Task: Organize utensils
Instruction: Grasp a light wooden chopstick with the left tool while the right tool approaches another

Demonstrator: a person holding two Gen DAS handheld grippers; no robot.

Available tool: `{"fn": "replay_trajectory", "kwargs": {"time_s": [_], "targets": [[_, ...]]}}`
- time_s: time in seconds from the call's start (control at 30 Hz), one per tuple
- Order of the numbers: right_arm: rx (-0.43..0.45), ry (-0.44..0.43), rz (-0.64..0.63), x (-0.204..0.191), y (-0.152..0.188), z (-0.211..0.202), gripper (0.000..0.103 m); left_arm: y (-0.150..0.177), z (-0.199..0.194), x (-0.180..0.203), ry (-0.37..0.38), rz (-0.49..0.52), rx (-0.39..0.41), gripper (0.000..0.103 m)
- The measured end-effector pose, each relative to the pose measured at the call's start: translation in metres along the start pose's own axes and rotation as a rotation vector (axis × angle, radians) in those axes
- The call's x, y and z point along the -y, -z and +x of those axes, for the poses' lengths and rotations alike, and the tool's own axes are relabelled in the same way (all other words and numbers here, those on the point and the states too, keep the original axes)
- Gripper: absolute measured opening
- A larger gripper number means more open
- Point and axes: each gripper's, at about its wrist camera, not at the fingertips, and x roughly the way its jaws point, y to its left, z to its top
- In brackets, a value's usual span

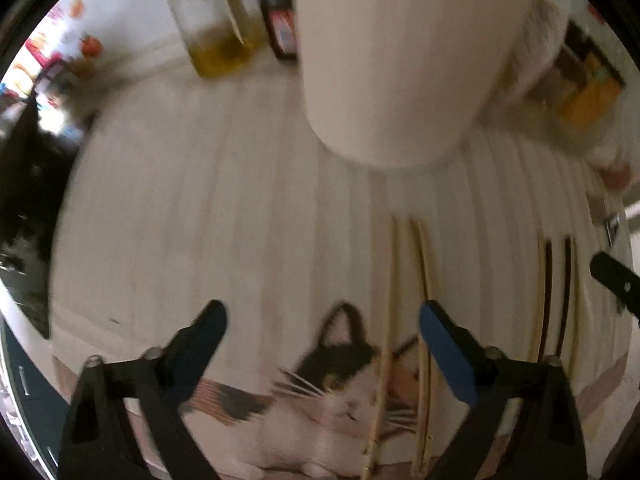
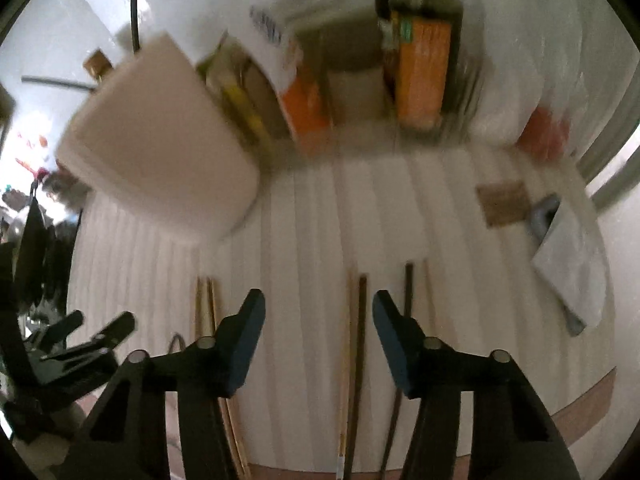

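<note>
**Chopsticks on striped mat, both grippers spread above them**

Where the striped mat (image 1: 224, 208) lies flat, four pairs of sticks side by side, running lengthwise away from the fingers. Pale chopsticks (image 1: 404, 280) just inside the right finger (image 1: 444, 356) of the left gripper (image 1: 322, 344), passing over a printed cat picture (image 1: 340, 392) between the two fingers. Dark chopsticks (image 1: 558, 292) further right, outside that finger, with thin pale sticks along their flanks. Left gripper spread wide, grasping nothing, pads clear of the sticks.

Seen from the right wrist: dark chopsticks (image 2: 362, 340) and a pale stick alongside, between the fingers of the right gripper (image 2: 318, 338); a second dark one (image 2: 408, 292) next to the right finger (image 2: 394, 344), partly hidden behind it. Fingers partly spread, closed on nothing; whether a pad touches that stick, cannot tell. Pale pair (image 2: 206, 308) beyond the left finger, with the other gripper (image 2: 92, 332) further left still.

Ahead of both sets of fingers, a tall cream container (image 1: 400, 60), blurred. Behind it an oil bottle (image 1: 216, 28), orange boxes (image 2: 424, 68), and, off to the right of the right gripper, a brown square (image 2: 504, 204) and a grey paper (image 2: 572, 264).
</note>
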Motion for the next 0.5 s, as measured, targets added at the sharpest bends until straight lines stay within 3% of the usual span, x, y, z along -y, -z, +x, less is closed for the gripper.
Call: {"fn": "replay_trajectory", "kwargs": {"time_s": [0.17,0.27,0.37,0.5], "targets": [[-0.035,-0.002,-0.008,0.001,0.012,0.012,0.047,0.014,0.027,0.02,0.015,0.068,-0.071,0.045],[-0.05,-0.001,-0.01,-0.002,0.012,0.019,0.047,0.018,0.03,0.03,0.02,0.101,-0.058,0.037],[-0.065,-0.002,-0.001,-0.002,0.012,0.023,0.047,0.02,0.033,0.037,0.038,0.11,-0.059,0.011],[-0.092,-0.027,0.001,-0.011,0.013,0.03,0.047,0.023,0.032,0.034,0.032,0.101,-0.05,0.005]]}}
